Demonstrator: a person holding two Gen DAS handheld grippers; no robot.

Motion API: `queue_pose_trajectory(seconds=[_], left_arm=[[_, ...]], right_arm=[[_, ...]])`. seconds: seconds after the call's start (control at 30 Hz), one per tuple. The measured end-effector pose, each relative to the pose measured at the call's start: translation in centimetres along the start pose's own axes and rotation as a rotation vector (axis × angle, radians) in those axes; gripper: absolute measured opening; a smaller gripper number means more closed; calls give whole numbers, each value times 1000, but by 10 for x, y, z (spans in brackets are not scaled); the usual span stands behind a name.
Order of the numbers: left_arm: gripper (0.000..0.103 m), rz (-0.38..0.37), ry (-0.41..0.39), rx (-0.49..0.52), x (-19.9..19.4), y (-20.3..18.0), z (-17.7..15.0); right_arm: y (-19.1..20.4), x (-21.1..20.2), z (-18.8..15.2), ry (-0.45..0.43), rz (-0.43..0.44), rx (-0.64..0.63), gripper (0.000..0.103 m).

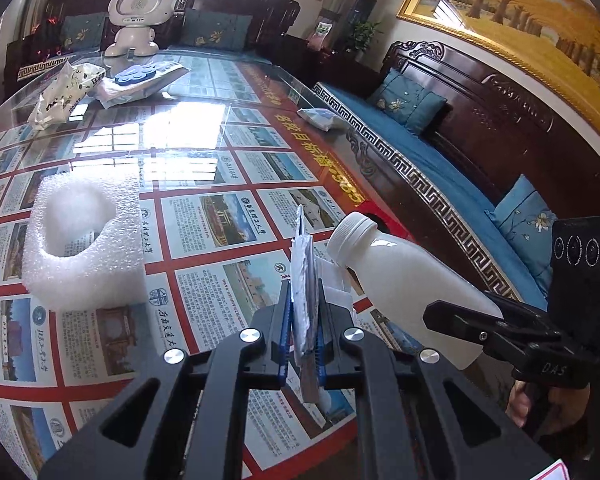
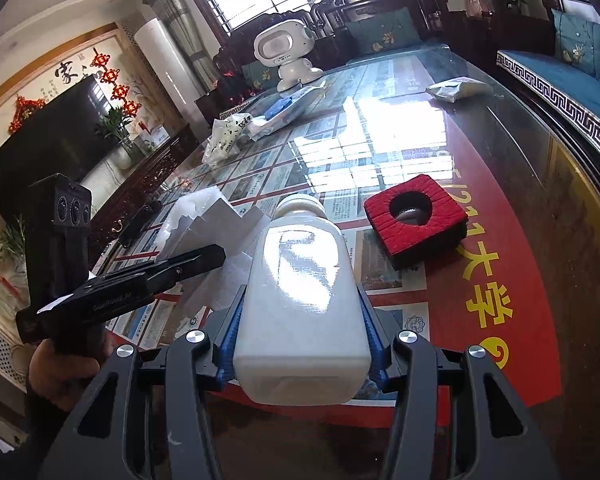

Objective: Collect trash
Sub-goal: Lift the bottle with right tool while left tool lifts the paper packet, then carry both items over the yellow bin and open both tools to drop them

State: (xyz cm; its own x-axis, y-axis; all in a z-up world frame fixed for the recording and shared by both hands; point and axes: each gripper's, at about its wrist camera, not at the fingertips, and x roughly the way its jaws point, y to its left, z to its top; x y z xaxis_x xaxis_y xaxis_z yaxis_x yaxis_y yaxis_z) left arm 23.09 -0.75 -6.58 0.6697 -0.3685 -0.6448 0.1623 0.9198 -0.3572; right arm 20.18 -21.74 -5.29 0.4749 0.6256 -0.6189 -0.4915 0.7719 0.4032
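Observation:
In the left wrist view my left gripper [image 1: 304, 292] is shut on a flat, crumpled white paper wrapper [image 1: 300, 256], which stands edge-on between the blue pads. The right wrist view shows the same paper [image 2: 220, 220] sticking out of the left gripper [image 2: 216, 256]. My right gripper [image 2: 300, 296] is shut on a white plastic bottle [image 2: 300, 280] with a white cap, gripped around its body near the base. From the left, the bottle [image 1: 400, 276] is tilted with its cap up, held by the right gripper [image 1: 456, 316]. Both grippers hover just above the glass table [image 1: 204, 128].
A white foam block with a hole [image 1: 84, 244] lies at the left, a red foam block with a hole [image 2: 416, 220] at the right. Farther back are snack bags [image 1: 60, 96], a wipes pack [image 1: 140, 80], a white toy robot [image 1: 140, 16] and a small packet [image 2: 456, 90]. A blue-cushioned sofa [image 1: 440, 168] borders the table.

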Motion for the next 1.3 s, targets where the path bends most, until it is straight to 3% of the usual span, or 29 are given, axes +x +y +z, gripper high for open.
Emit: queue_pose_trajectory(seconds=[0.2,0.7,0.87,1.3], left_arm=[[10,-3,-21,19,-26,-7,-13],[10,-43,-61,67,-122,-36,-83],[10,-65,-70,86,-154,-49,-114],[10,-134,-12,138,-204,-83,-221]], right_arm=[[12,-21,-11,-14,8,-4,49],[71,-100,-65,-61,72,-52,49],[90,-129,-93,-70,116,-69,49],[109,-192,-204,-58,78,-94,49]])
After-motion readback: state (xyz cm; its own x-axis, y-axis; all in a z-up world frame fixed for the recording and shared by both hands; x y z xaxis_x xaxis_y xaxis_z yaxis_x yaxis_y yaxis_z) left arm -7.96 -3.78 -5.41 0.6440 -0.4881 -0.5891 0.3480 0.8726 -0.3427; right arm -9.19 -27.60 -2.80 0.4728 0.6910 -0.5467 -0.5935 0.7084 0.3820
